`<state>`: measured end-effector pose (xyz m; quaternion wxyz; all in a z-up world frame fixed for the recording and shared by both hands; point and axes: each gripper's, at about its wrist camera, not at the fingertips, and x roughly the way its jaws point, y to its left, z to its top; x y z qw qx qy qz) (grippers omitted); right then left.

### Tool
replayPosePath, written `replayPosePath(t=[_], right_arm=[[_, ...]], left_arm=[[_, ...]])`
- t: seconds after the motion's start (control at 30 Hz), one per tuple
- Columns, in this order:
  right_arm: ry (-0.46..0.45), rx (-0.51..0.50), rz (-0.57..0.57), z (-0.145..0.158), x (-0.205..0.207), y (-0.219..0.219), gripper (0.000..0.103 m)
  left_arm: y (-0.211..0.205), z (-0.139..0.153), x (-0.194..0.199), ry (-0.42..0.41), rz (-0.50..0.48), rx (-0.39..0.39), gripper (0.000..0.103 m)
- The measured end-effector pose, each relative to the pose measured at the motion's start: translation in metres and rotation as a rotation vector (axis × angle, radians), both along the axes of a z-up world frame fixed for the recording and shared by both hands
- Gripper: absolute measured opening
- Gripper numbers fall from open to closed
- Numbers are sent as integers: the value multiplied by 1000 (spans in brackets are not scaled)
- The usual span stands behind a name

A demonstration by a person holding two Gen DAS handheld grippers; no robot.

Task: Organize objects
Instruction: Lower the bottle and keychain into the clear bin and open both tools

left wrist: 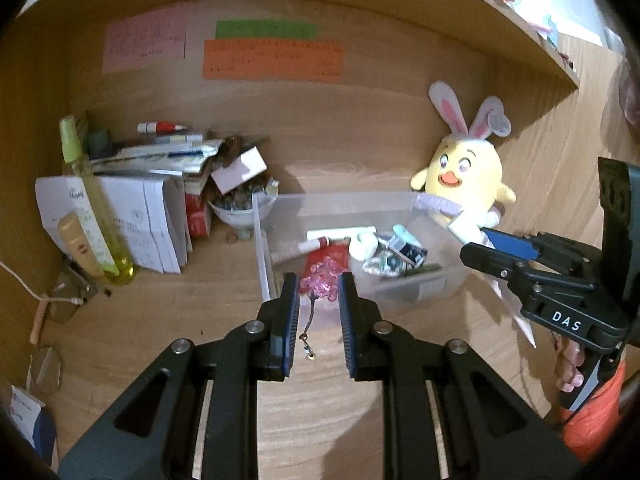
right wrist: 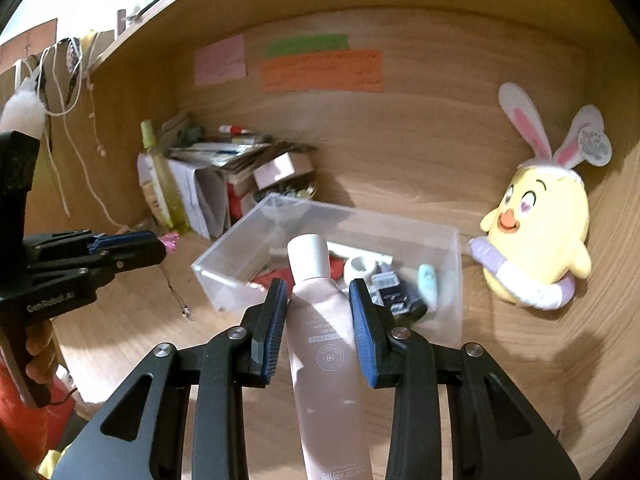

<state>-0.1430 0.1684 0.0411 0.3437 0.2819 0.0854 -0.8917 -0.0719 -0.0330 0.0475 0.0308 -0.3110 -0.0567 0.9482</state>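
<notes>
Right gripper pinches pink tube, print unreadable; left gripper, marked "GenRobot.AI", nips pink bead charm.

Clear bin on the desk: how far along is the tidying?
Partly done. The clear bin already holds a marker, a small white cup and other small items. In hand: the left hand-held gripper grips a pink bead charm; the right hand-held gripper grips a pink tube above the bin. Left: the cluttered pile with the yellow bottle.

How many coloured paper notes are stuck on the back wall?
3: a pink note at left, a green note right of it, an orange note directly below the green.
</notes>
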Motion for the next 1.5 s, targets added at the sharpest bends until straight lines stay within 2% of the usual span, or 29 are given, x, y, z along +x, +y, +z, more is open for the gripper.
replayPosePath(t=[0.5, 0.67, 1.2, 1.5], right_arm=[[26, -8, -12, 15, -49, -15, 29], [34, 29, -1, 12, -63, -29, 29], [-19, 184, 34, -33, -93, -69, 29], [-53, 258, 92, -58, -89, -91, 29]], left_arm=[[-2, 20, -35, 27, 15, -18, 19], [-3, 18, -53, 16, 21, -21, 19], [-11, -42, -104, -135, 24, 6, 19], [-12, -59, -113, -181, 1, 27, 19]])
